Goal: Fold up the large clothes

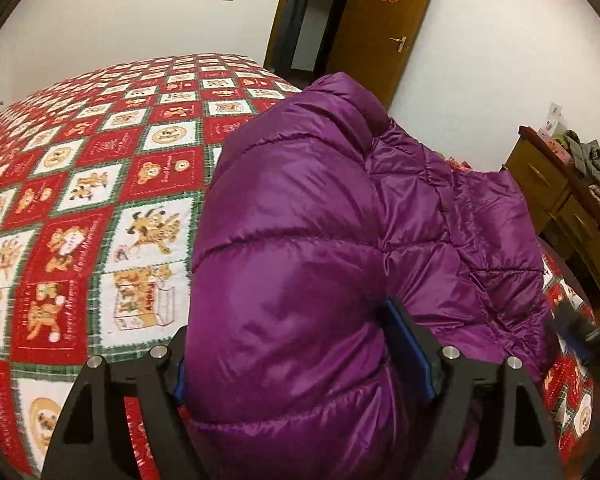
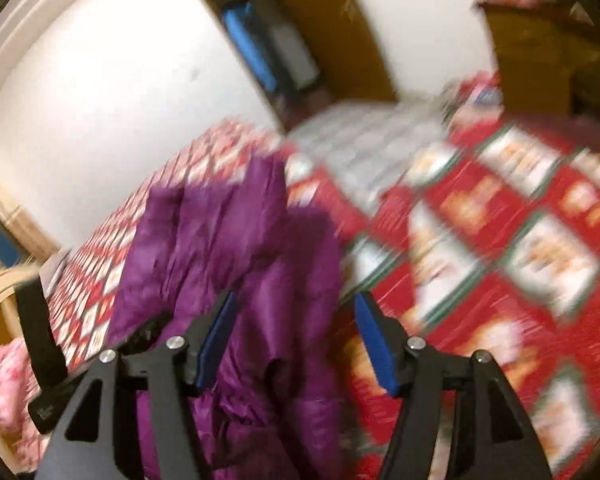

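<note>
My left gripper (image 1: pixel 300 356) has its jaws spread wide. A thick, puffy fold of the shiny purple quilted down jacket (image 1: pixel 320 220) bulges up between the two blue-padded fingers (image 1: pixel 410 356). The padding fills the gap from side to side, but I cannot tell whether the pads press on it or only flank it.

My right gripper (image 2: pixel 296 344) also has its jaws apart. The near edge of the purple jacket (image 2: pixel 236 248) lies between its blue pads (image 2: pixel 374 344), close against the left pad, with a clear gap of bedspread showing before the right pad. This view is blurred.

Directly ahead of the left gripper, the jacket rises in a mound and trails off to the right, one quilted section spreading flat on the bed. Ahead of the right gripper it runs forward and to the left.

The jacket rests on a red, white and green checked bedspread with cartoon bear prints (image 1: pixel 100 200), which extends left of and beyond the left gripper.

Farther off, to the right, stands a brown wooden cabinet (image 1: pixel 556 200) with clothing heaped on top. Beyond the bed, a brown wooden door (image 1: pixel 380 28) bearing a red paper emblem stands open against a white wall (image 1: pixel 140 12).
</note>
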The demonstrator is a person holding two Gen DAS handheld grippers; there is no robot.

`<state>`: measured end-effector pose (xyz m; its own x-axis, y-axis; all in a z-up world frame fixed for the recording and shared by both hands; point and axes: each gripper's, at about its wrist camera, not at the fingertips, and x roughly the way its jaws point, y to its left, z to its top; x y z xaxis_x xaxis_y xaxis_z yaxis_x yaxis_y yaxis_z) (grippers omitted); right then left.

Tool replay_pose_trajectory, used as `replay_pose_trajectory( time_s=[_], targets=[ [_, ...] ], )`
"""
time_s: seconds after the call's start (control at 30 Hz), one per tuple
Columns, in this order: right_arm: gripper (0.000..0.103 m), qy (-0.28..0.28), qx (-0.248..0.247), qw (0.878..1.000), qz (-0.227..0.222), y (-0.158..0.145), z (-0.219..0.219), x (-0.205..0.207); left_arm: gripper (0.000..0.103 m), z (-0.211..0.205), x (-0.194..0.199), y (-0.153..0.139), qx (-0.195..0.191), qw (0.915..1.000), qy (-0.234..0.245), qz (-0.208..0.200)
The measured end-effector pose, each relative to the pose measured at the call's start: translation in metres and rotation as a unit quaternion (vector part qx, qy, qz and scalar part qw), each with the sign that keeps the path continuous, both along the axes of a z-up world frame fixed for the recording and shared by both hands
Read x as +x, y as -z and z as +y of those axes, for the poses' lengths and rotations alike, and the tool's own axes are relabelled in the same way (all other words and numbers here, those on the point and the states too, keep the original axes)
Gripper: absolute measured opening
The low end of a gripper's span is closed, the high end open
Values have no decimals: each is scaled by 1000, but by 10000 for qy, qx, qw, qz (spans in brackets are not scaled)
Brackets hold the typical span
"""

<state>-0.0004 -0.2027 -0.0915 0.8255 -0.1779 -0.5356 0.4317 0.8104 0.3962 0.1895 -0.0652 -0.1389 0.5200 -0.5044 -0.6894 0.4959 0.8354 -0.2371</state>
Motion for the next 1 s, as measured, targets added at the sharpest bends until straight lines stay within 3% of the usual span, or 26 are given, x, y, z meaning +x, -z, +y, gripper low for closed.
replay_pose_trajectory(
  time_s=[0.1,0.13,0.17,0.3,0.47,0.57,0.83,1.0],
  targets=[
    [63,17,-302,9993,-207,-30,2,-2,81,2,-6,-18,330,9992,-47,-224],
    [56,-76,-298,9992,-255,-40,5,4,81,4,-6,-23,368,9988,-102,-303],
    [49,-124,-280,9991,-282,-45,6,11,81,8,-7,-31,361,9982,-207,-443],
    [47,-203,-239,9990,-330,-52,13,53,81,21,9,-54,272,9960,-544,-661],
    [47,29,-212,9989,408,-11,0,102,81,0,41,-38,1064,9899,-690,-640],
    [46,138,-154,9965,815,19,-12,106,82,-12,38,-24,1242,9875,-543,-798],
    [46,303,-323,9946,935,46,-17,104,85,-44,39,-9,1697,9778,-436,-1149],
    [47,510,-590,9925,944,52,-14,111,90,-46,49,2,1563,9814,-499,-997]
  ],
)
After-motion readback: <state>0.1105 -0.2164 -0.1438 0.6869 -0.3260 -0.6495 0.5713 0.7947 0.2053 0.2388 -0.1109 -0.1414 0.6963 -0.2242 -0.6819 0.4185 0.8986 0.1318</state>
